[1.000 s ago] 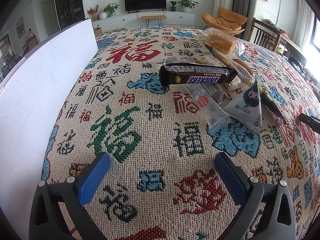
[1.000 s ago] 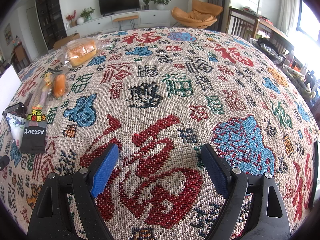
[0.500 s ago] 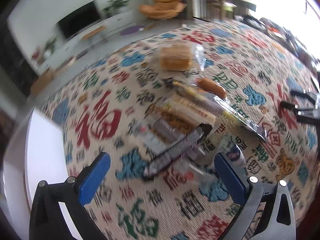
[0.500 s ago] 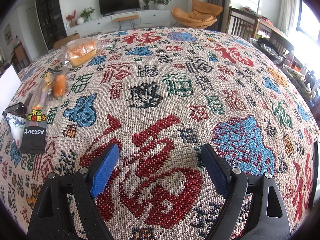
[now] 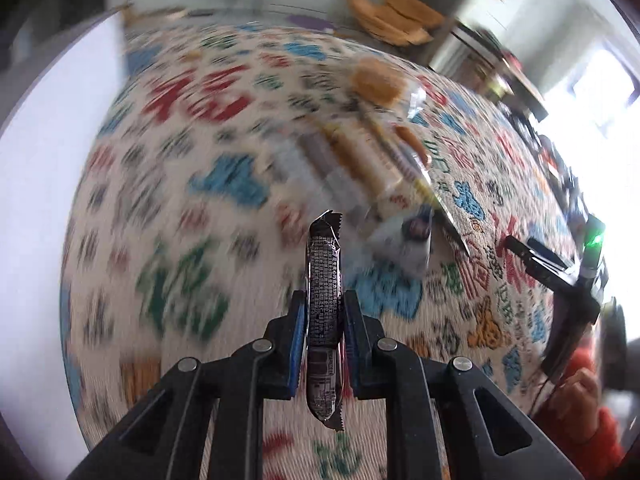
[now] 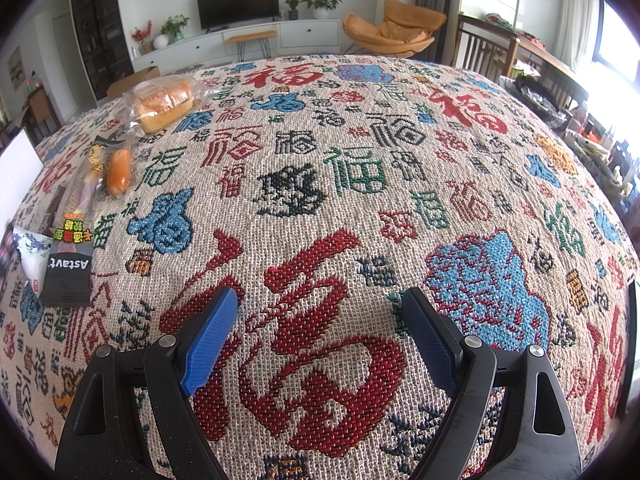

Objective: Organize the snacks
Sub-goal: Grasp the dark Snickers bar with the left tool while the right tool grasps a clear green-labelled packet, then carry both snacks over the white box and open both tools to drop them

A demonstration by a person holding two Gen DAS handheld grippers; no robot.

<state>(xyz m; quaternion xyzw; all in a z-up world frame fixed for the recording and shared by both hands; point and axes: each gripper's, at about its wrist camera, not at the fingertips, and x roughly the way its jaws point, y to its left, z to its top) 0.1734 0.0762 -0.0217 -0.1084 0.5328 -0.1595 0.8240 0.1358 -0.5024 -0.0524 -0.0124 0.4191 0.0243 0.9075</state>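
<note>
Chocolate bar [image 5: 323,292] stands on edge between the 2 blue pads of the left gripper [image 5: 323,320], which are pressed against its wrapper; both ends stick out past the jaws. Right gripper [image 6: 318,336] hangs wide open over the tablecloth [image 6: 360,160], with nothing between its jaws.

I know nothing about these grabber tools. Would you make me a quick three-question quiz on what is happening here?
1. True or false: the left gripper is clamped on a dark wrapped chocolate bar.
2. The right gripper is: A) open, holding nothing; B) shut on a sausage; C) holding bread.
3. Which snack lies farthest up the patterned woven tablecloth in the right wrist view?

Key: 1 true. 2 A. 3 the golden bread loaf in a clear plastic bag.
</note>
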